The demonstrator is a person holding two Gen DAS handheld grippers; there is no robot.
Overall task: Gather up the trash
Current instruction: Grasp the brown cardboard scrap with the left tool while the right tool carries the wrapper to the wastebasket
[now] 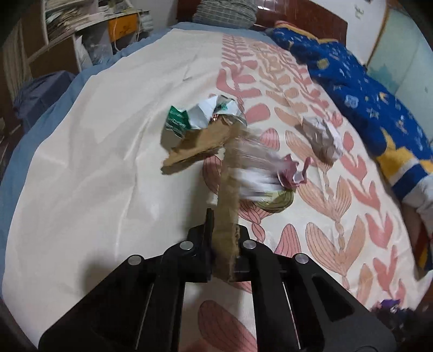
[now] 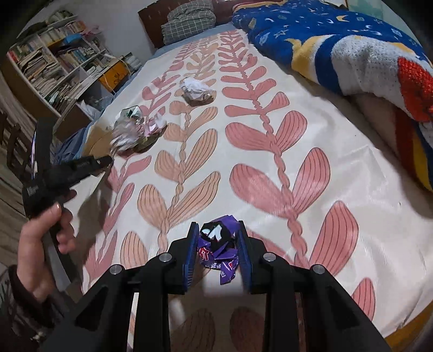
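Bed covered with a cream sheet printed with pink and tan leaf stems; a blue under-sheet shows along its edge.

Landmark: crumpled grey-white paper ball lying on the sheet.

- Blue star-patterned blanket bunched along the bed edge, well apart from the ball on its right in the right wrist view.
- Checked pillow beyond the ball, at the headboard end.
- Green-and-white crumpled carton left of the ball in the left wrist view, with torn brown cardboard touching it.
- Small pink-white paper scrap nearer the camera than the ball.
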